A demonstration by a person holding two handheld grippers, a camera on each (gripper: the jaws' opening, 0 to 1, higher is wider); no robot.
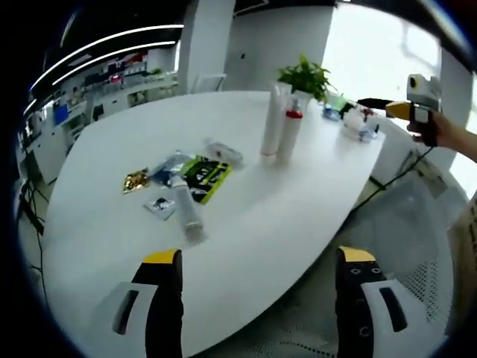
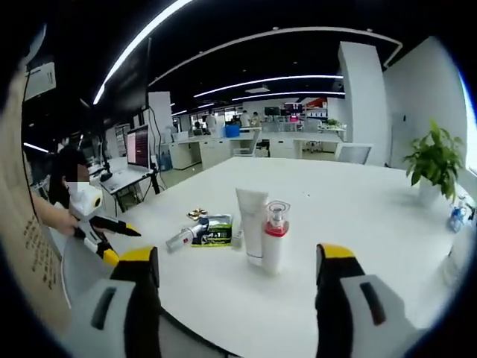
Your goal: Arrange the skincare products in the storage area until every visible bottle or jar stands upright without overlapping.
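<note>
Two products already stand upright near the middle of the white bench [image 1: 246, 224]: a tall white tube [image 1: 273, 119] set on its cap, and a pump bottle [image 1: 290, 134] with a red collar just beside it. In the right gripper view the tube [image 2: 252, 224] and the bottle [image 2: 274, 235] are seen close together, apparently touching or nearly so, so neither overlaps the other, and they can be judged as finished.

The unfinished part lies apart from them, toward the left gripper. A slim bottle [image 1: 188, 209] is seen on its side, pointing toward the bench edge, with its upper end resting by a green-and-black sachet [image 1: 205, 177]. Flat packets are scattered around: a gold packet [image 1: 136, 180], a small dark packet [image 1: 161, 204] and a clear wrapped piece [image 1: 223, 153]. What the wrapped piece holds cannot be told.

The left gripper [image 1: 257, 287] is held back over the bench edge, jaws wide and holding nothing, lined up roughly toward the fallen bottle. That bottle is judged to be the next thing to be grasped and stood up.

The right gripper [image 2: 237, 287] is likewise held with jaws wide and holding nothing, facing the upright pair from the opposite side.

A potted plant [image 1: 305, 76] stands at the far edge.
</note>
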